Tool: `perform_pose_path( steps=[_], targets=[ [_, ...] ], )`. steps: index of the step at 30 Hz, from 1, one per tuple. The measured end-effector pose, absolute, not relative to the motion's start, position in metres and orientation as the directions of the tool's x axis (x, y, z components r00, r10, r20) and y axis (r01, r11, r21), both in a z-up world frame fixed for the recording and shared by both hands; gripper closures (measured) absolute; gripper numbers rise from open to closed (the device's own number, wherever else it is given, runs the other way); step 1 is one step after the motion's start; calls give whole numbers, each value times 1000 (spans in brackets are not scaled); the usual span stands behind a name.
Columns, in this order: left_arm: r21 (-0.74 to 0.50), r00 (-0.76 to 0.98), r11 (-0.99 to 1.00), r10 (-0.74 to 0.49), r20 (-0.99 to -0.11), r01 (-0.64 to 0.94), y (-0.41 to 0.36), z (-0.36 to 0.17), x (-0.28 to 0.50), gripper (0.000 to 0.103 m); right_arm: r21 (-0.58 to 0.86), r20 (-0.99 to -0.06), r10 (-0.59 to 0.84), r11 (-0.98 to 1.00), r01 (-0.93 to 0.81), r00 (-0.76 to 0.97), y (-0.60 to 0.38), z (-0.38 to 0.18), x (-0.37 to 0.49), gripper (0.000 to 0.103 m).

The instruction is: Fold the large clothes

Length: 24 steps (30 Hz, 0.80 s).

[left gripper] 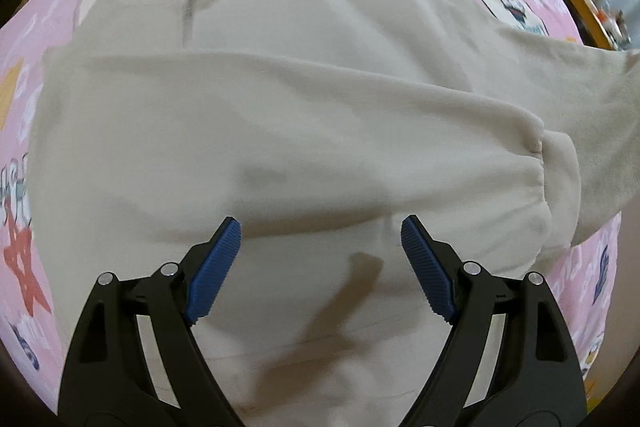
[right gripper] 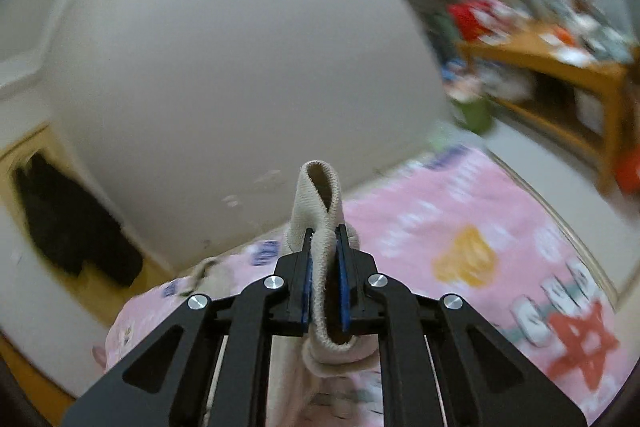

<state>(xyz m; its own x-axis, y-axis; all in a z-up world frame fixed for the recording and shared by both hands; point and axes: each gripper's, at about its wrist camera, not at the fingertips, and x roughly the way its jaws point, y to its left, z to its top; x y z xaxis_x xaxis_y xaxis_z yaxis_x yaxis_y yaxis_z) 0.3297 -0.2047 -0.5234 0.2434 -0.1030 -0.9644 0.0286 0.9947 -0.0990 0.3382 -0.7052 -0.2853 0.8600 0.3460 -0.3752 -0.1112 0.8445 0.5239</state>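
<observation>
A beige hoodie (left gripper: 280, 27) lies flat on a pink patterned bedspread (left gripper: 24, 39), its hood and drawstrings toward the top of the left wrist view. One sleeve (left gripper: 280, 131) is folded across the body, its ribbed cuff (left gripper: 560, 171) at the right. My left gripper (left gripper: 320, 231) hangs open above the lower body of the hoodie, nothing between its blue pads (left gripper: 214, 271). In the right wrist view my right gripper (right gripper: 323, 239) is shut on the hoodie's other ribbed cuff (right gripper: 318, 195), lifted above the bed; the cuff loops up past the fingertips and cloth hangs below.
A wooden table (right gripper: 560, 67) cluttered with items stands beyond the bed at the right. A pale wall (right gripper: 240, 67) lies ahead of the right gripper, with a dark garment (right gripper: 76, 227) on the floor at the left. The bedspread (right gripper: 460, 235) extends right.
</observation>
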Motion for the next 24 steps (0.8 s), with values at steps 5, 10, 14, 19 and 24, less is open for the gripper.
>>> perform_pose_path(
  steps=[5,10,14,19,24],
  targets=[
    [-30,293,999,-23,-956,-19,-163,-513,300,22,498,-303,491,812,-304,817,-604,-243,343,93],
    [24,306,996,49,-951,-86,-112,-512,264,22,491,-313,613,758,-429,725,-492,-234,358,93],
    [13,288,986,61,-956,-165,-67,-526,239,22,483,-380,683,721,-497,623,-396,-248,371,93],
    [-61,290,962,19,-957,-267,-24,-543,208,22,441,-504,724,684,-580,471,-261,-286,369,93],
    [-103,354,951,7,-935,-291,-8,-543,183,22,397,-585,720,655,-643,372,-169,-316,350,93]
  ],
)
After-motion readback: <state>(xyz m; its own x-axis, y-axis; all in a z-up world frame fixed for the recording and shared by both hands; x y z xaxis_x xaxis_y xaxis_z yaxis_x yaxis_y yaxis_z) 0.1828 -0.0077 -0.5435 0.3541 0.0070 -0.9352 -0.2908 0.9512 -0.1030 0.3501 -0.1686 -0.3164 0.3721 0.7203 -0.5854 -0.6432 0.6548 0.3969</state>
